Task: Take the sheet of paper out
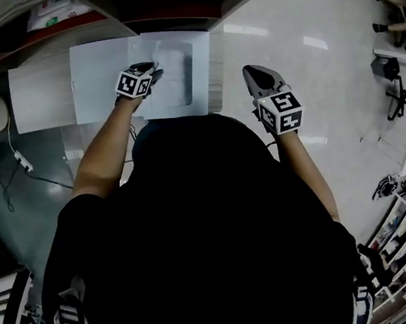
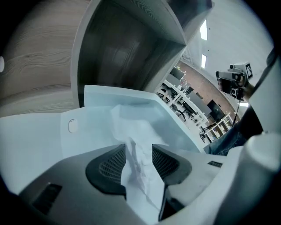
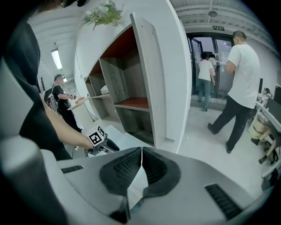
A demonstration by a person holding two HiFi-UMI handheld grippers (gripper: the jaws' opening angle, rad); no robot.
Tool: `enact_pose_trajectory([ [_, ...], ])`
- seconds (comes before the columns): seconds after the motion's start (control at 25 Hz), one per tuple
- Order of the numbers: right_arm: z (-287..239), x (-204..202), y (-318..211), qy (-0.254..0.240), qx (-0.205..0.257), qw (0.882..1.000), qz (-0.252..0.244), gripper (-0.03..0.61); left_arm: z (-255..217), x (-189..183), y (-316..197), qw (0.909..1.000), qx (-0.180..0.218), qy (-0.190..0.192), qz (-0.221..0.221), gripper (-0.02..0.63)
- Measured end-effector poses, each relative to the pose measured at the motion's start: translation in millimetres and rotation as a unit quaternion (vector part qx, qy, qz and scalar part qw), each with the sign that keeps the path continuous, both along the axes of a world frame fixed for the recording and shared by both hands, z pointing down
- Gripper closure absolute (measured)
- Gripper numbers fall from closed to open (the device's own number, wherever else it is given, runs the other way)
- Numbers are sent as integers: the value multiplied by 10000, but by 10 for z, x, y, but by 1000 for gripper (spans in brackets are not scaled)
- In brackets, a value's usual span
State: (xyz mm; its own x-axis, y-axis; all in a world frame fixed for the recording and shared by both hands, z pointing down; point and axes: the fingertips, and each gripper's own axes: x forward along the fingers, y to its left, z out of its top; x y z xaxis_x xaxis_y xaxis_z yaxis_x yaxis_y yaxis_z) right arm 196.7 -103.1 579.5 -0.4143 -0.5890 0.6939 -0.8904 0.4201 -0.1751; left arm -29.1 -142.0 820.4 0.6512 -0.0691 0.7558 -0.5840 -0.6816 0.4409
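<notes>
Left claw (image 2: 139, 151) spread wide; crumpled sheet of paper (image 2: 131, 127) standing between pads, not pinched, resting on white pouch (image 1: 102, 82). Right claw (image 3: 141, 151) closed on thin white slip (image 3: 137, 184). Advised: pads closed squarely on crumple ridge, sheet drawn out slowly, pouch kept flat, tearing avoided.

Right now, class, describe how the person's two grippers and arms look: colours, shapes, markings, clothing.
The left gripper and right gripper have pale grey moulded bodies and black rounded jaws with ribbed pads. Each carries a white cube printed with black square markers. The person wears a black short-sleeved top; forearms are bare.
</notes>
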Motion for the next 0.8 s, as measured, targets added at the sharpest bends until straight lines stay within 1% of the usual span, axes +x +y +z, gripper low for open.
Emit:
enact_pose_trajectory([
  [0.12,10,-4,-15,-11,17,10000,-32,564,60,47,-17,10000,-40,-79,9,448],
  [0.24,14,-8,-4,-22,4,10000,-79,564,131,36,-7,9996,-138,-232,-79,448],
  [0.4,23,-9,-5,-40,-15,9999,-110,564,164,35,-38,9989,-154,-389,-214,448],
  [0.52,25,8,6,-40,-32,9999,-129,564,163,36,-45,9979,-80,-553,-340,448],
  [0.68,13,-5,9,-67,-41,9999,-154,563,163,6,-41,9958,45,-683,-602,448],
  [0.8,21,-8,23,-64,-53,9998,-198,563,160,22,-52,9949,152,-750,-657,448],
])
